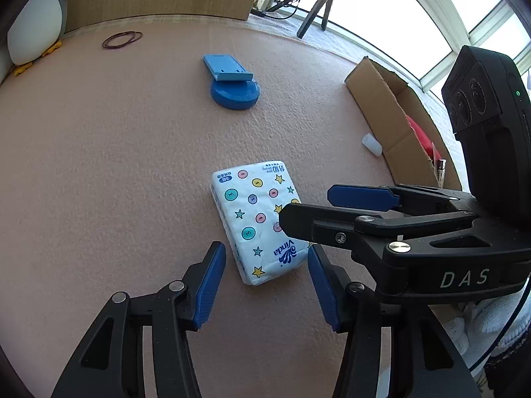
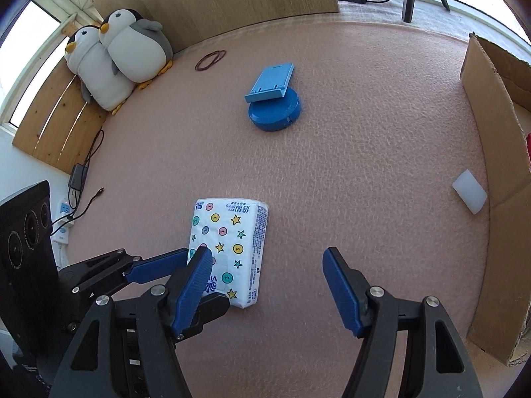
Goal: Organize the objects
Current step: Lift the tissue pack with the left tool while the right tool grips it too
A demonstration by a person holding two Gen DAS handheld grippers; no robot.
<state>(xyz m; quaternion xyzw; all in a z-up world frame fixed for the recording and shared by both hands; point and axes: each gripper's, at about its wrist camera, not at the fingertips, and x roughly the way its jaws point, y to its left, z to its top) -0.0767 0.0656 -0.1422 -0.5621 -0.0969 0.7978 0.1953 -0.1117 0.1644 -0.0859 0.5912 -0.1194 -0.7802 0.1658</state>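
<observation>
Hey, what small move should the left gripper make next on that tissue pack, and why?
Probably ease the left gripper a little lower and forward, then close. Its fingers stand open on either side of the tissue pack's near end without touching it.

Glossy, crinkled plastic wrap on the white star-and-dot printed tissue pack (image 2: 229,248), lying on rough, matt pink foam matting (image 2: 365,165). Smooth hard plastic on the blue round-based stand (image 2: 273,106); matt corrugated brown cardboard box (image 2: 491,179); soft plush grey-and-white penguins (image 2: 132,46).

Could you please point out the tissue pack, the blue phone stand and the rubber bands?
tissue pack (image 1: 254,212): left wrist view, printed top face.
blue phone stand (image 2: 275,109): right wrist view, round base.
rubber bands (image 2: 210,59): right wrist view, overlapping loops.
</observation>
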